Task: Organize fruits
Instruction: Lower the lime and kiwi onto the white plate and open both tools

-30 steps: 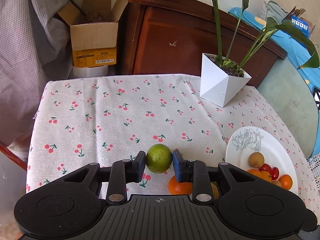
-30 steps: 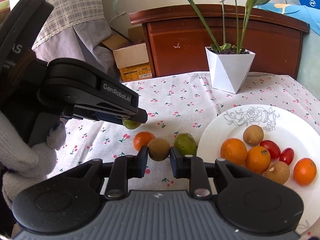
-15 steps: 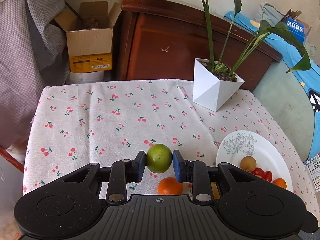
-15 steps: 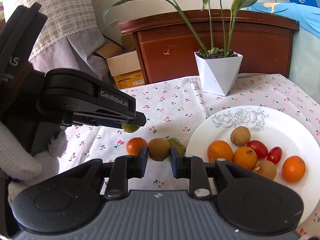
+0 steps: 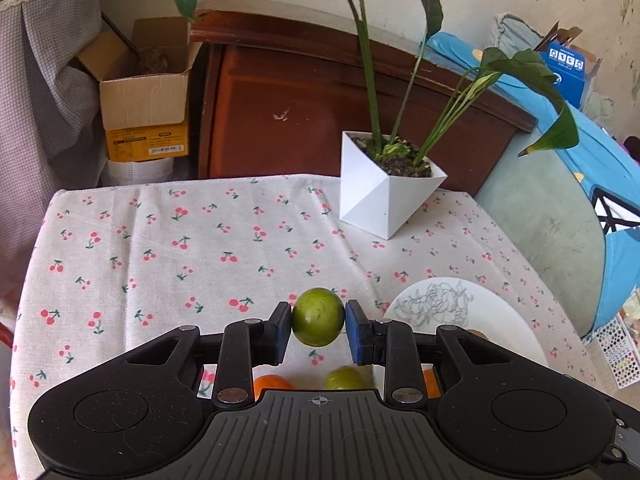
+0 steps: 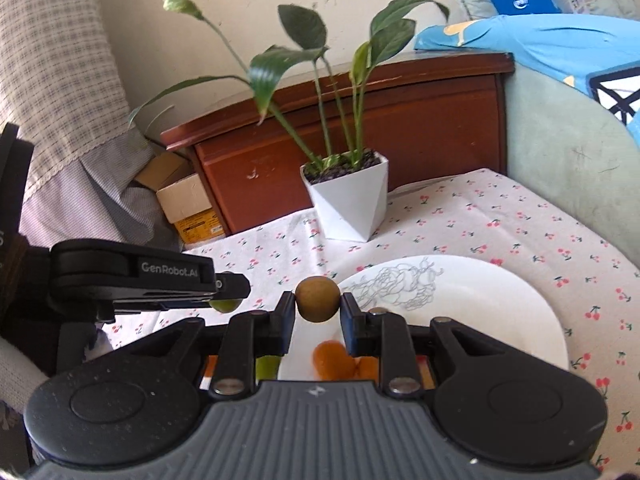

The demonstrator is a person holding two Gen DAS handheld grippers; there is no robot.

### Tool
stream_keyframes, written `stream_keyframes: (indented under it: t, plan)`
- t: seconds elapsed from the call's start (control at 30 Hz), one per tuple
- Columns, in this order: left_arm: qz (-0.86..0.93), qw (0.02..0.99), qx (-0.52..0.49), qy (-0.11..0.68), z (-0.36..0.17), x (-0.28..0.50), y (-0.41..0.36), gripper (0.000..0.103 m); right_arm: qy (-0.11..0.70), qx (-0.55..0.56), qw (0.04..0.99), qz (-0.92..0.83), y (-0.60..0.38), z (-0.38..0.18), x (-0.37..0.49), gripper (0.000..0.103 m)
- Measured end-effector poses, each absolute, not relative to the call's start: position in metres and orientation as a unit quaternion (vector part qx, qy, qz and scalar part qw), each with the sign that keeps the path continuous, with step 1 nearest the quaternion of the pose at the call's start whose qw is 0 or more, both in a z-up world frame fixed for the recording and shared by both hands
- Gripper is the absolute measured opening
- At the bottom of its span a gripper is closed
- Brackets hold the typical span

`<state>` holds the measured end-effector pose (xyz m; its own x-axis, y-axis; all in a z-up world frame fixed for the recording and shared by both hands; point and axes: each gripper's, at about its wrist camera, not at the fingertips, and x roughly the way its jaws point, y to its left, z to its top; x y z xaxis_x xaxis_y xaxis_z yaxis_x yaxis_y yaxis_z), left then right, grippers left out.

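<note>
Now, taken one view after another:

Left wrist, jaws: the left gripper [image 5: 318,330] is clenched on a green fruit [image 5: 318,316], held clear of the cherry-print cloth on the bench [image 5: 160,256].
Left wrist, change: over the last second the view has risen and swung right; more of the white plate [image 5: 492,320] shows, and a second green fruit [image 5: 342,378] now lies below beside the loose orange [image 5: 272,383].
Left wrist, writing: the cardboard box [image 5: 146,92] carries a yellow label, too small to read; the blue carton [image 5: 568,66] likewise.

Right wrist, jaws: the right gripper [image 6: 318,312] grasps a brown fruit [image 6: 318,298].
Right wrist, change: it has lifted and moved over the plate [image 6: 500,300] rim; oranges [image 6: 332,358] sit beneath.
Right wrist, meaning: likely both fruits are being carried to the plate; release is not yet done.
Right wrist, writing: "GenRobot.AI" on the left gripper [image 6: 230,286].
</note>
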<state>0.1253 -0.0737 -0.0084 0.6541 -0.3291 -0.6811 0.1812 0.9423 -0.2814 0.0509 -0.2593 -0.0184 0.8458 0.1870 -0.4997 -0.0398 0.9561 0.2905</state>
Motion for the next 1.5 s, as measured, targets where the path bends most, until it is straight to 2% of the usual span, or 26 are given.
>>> stream_keyframes:
  t: [0.37,0.73,1.37,1.5]
  plan:
    - [-0.235,0.894,-0.085,0.372,-0.005,0.127,-0.125,0.027,0.27,0.23,0.933,-0.057,-0.326,-0.026,0.044,0.024]
    - [-0.274,0.888,-0.053,0.366,-0.017,0.124,-0.161,0.027,0.3,0.257,0.915,-0.088,-0.339,-0.041,0.041,0.024]
    - [-0.28,0.884,-0.053,0.371,-0.017,0.116,-0.163,0.029,0.29,0.276,0.913,-0.086,-0.34,-0.04,0.039,0.028]
    - [-0.265,0.888,-0.058,0.372,-0.008,0.115,-0.152,0.036,0.286,0.274,0.915,-0.073,-0.335,-0.037,0.039,0.028]
